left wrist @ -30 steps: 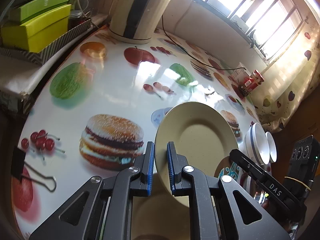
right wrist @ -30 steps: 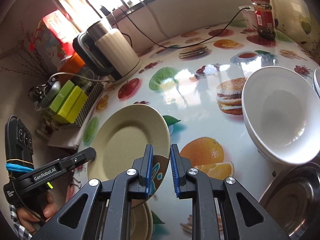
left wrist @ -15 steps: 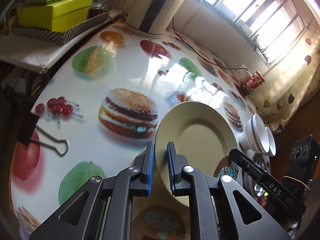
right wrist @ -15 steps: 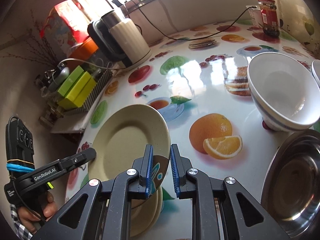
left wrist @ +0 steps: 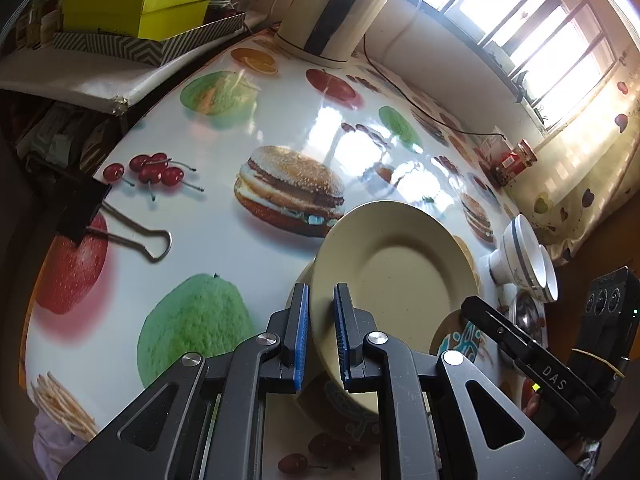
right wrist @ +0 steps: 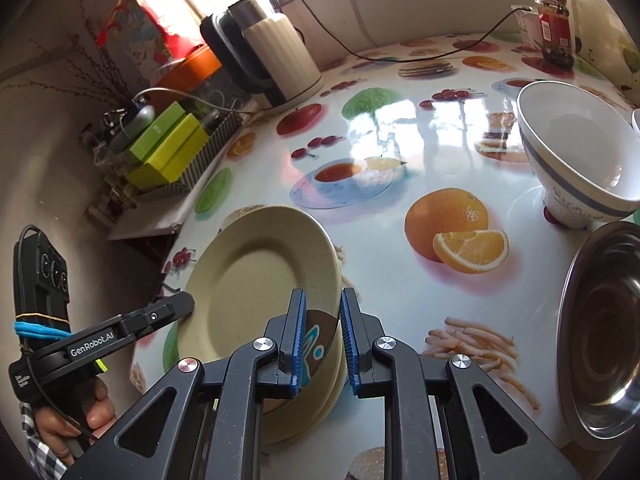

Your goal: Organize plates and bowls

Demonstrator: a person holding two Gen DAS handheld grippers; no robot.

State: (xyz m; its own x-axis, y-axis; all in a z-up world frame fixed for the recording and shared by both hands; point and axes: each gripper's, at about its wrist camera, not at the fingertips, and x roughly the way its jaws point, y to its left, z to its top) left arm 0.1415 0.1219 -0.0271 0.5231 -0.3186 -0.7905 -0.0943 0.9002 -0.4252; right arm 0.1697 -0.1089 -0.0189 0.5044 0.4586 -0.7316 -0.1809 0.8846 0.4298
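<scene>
- The left gripper [left wrist: 320, 334] pinches the near rim of a beige plate [left wrist: 396, 276] between its blue-padded fingers [left wrist: 301, 332]; the plate is tilted, with its far edge raised above the others.
- Under this plate lies a stack of plates [right wrist: 320, 392], and the top one of the stack shows a brown face with a teal and white drawing.
- In the right wrist view the same beige plate [right wrist: 256, 284] leans over the stack, and the left gripper [right wrist: 182, 307] touches its left rim.
- The right gripper [right wrist: 323, 338] hovers just above the near edge of the stack; its fingers [right wrist: 298, 336] are spread a little and hold nothing.
- To the right of the plates, a white bowl [right wrist: 580, 152] with a blue band stands upright on the worktop [right wrist: 420, 136], which has a glossy cover printed with fruit and burgers.
- A steel bowl [right wrist: 600, 328] sits just beside the white bowl, near the right edge.
- At the far side stand a cream electric kettle [right wrist: 276, 52] and a red-labelled jar [right wrist: 554, 24], well apart from each other.
- A black binder clip [left wrist: 88, 212] grips the left edge of the cover.
</scene>
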